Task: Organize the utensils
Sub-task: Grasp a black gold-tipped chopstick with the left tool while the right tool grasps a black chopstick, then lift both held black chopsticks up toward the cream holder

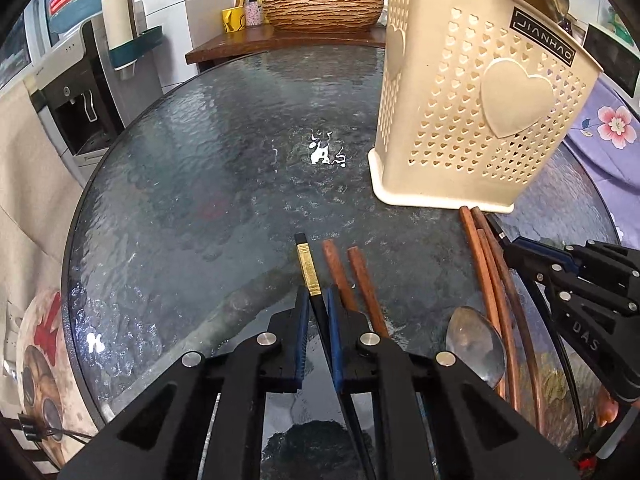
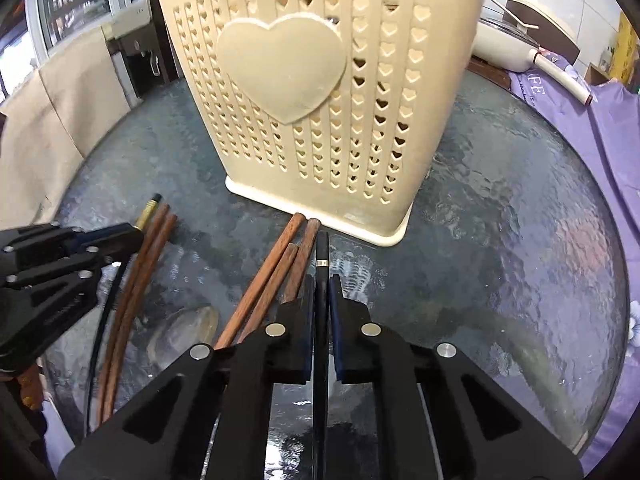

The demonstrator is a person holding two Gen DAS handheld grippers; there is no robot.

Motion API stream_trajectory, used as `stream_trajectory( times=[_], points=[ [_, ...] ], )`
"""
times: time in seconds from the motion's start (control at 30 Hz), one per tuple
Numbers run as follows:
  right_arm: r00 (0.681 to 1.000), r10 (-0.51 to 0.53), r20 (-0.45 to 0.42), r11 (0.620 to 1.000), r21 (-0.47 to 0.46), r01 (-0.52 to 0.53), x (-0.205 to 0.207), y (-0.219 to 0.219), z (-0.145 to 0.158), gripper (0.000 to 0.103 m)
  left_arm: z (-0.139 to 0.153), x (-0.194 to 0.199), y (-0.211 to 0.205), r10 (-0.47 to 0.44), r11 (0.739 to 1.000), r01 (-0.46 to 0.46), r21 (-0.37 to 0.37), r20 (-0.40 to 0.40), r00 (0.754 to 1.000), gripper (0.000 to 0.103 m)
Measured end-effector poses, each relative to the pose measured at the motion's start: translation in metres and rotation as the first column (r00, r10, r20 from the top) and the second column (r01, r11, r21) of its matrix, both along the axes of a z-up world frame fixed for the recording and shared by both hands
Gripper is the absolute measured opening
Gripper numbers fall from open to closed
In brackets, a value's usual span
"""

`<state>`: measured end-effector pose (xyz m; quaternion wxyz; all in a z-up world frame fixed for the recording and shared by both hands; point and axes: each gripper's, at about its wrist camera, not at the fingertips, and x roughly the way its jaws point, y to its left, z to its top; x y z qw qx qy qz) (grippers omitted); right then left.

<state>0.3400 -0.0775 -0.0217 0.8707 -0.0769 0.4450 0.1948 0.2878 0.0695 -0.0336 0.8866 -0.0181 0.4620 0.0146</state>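
Chopstick (image 1: pixel 308 268) in lowered left hand-held gripper (image 1: pixel 318 300)

1. The utensil holder (image 1: pixel 476 116) stands upright on the surface (image 1: pixel 208 184), at its far right.
2. Three wooden chopsticks (image 2: pixel 276 276) lie just near of the holder's base, ends close to it.
3. The spoon (image 1: pixel 478 346) lies left of them.
4. Two more wooden chopsticks (image 1: pixel 352 280) lie further left.
5. A chopstick (image 1: pixel 310 270) sits between the left gripper's (image 1: pixel 318 300) fingers.
6. Another chopstick (image 2: pixel 322 258) sits between the right gripper's (image 2: pixel 320 284) fingers.
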Motion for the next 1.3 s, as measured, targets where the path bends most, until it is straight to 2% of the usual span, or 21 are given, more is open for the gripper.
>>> stream_trajectory(
  times=[0.17, 0.4, 0.53, 0.7, 0.87, 1.3],
  points=[
    [0.999, 0.015, 0.034, 0.999, 0.036, -0.016, -0.009, -0.009, 0.012, 0.008, 0.004, 0.000, -0.005, -0.011, 1.000, 0.012, -0.024, 0.019, 1.000, 0.008],
    [0.994, 0.054, 0.097, 0.989, 0.129, -0.067, -0.032, -0.030, 0.043, 0.008, 0.042, -0.015, -0.009, -0.043, 0.998, 0.048, -0.038, 0.131, 0.990, 0.007],
    [0.991, 0.062, 0.114, 0.975, 0.204, -0.085, -0.041, -0.044, 0.063, 0.008, 0.068, -0.025, -0.010, -0.067, 0.996, 0.077, -0.039, 0.206, 0.976, 0.007],
    [0.985, 0.070, 0.156, 0.961, 0.256, -0.109, -0.051, -0.057, 0.087, 0.008, 0.092, -0.040, -0.012, -0.091, 0.989, 0.119, -0.086, 0.278, 0.956, 0.007],
    [0.979, 0.071, 0.190, 0.945, 0.301, -0.127, -0.058, -0.066, 0.108, 0.008, 0.111, -0.047, -0.020, -0.113, 0.983, 0.155, -0.099, 0.338, 0.934, 0.007],
    [0.967, 0.099, 0.234, 0.911, 0.369, -0.183, -0.078, -0.077, 0.140, 0.008, 0.142, -0.071, -0.028, -0.140, 0.969, 0.212, -0.127, 0.426, 0.894, 0.007]
  ],
)
